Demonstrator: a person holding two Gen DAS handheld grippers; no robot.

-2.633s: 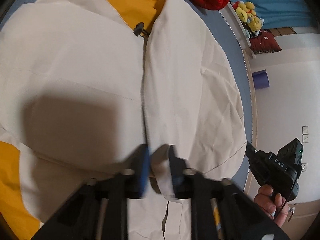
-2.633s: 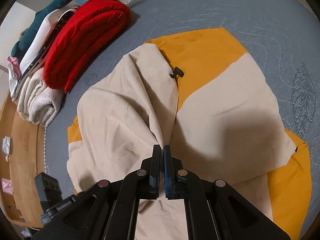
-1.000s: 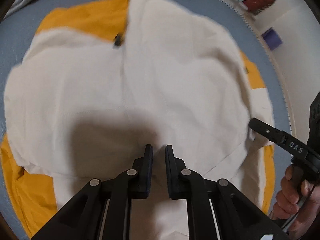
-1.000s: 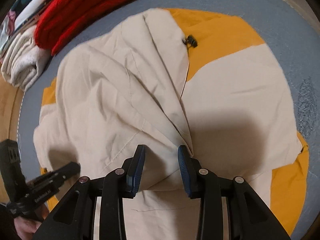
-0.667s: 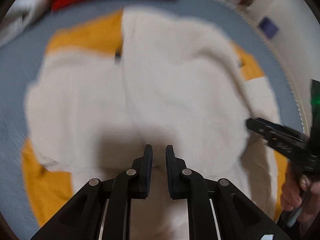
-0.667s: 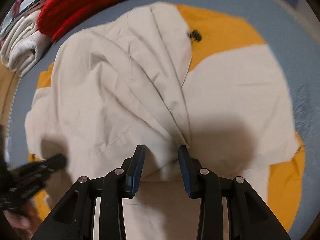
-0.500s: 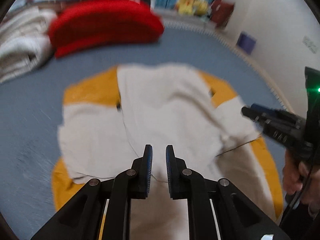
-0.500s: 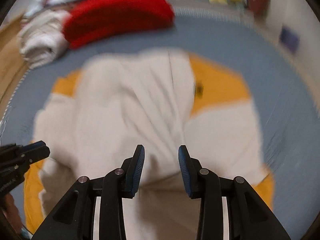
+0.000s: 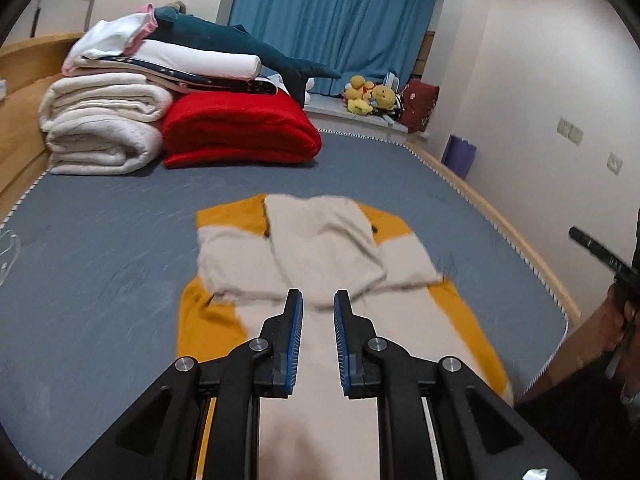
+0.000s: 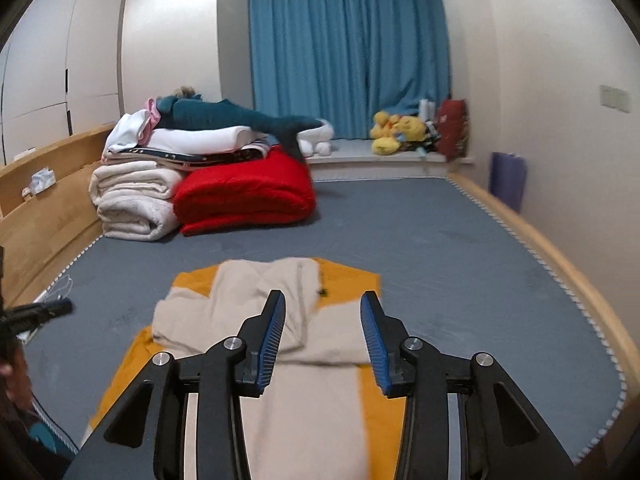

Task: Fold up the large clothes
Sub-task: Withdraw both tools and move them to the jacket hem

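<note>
While both grippers hang above the bed (image 9: 100, 248), neither has cloth in it. Starting at the left of the left wrist view, a wooden headboard (image 9: 24, 80) runs along the bed's edge, and against it sits a pile of folded white blankets (image 9: 104, 128) with white bedding and a dark teal plush shark (image 9: 240, 48) laid on top. Just right of that pile lies a folded red quilt (image 9: 240, 128), touching the white blankets. Behind it hangs a blue curtain (image 9: 332, 20), and yellow plush toys (image 9: 368, 98) sit on the ledge below it.

Near the middle of the grey mattress lies the jacket (image 9: 320, 248), beige with orange panels, spread flat with both sleeves folded in across its front (they meet near the middle). Its lower part runs toward the camera, under the left gripper (image 9: 317, 308), whose blue-padded fingers (image 9: 295, 320) stand a narrow gap apart with nothing between them, above the cloth.

Further right, the tip of the right gripper (image 9: 600, 252) shows at the frame's edge over the wooden bed rail, with the person's hand (image 9: 624, 312) behind it. In the right wrist view its jaws are opening, the gap moderately wide and empty, with the jacket below.
</note>
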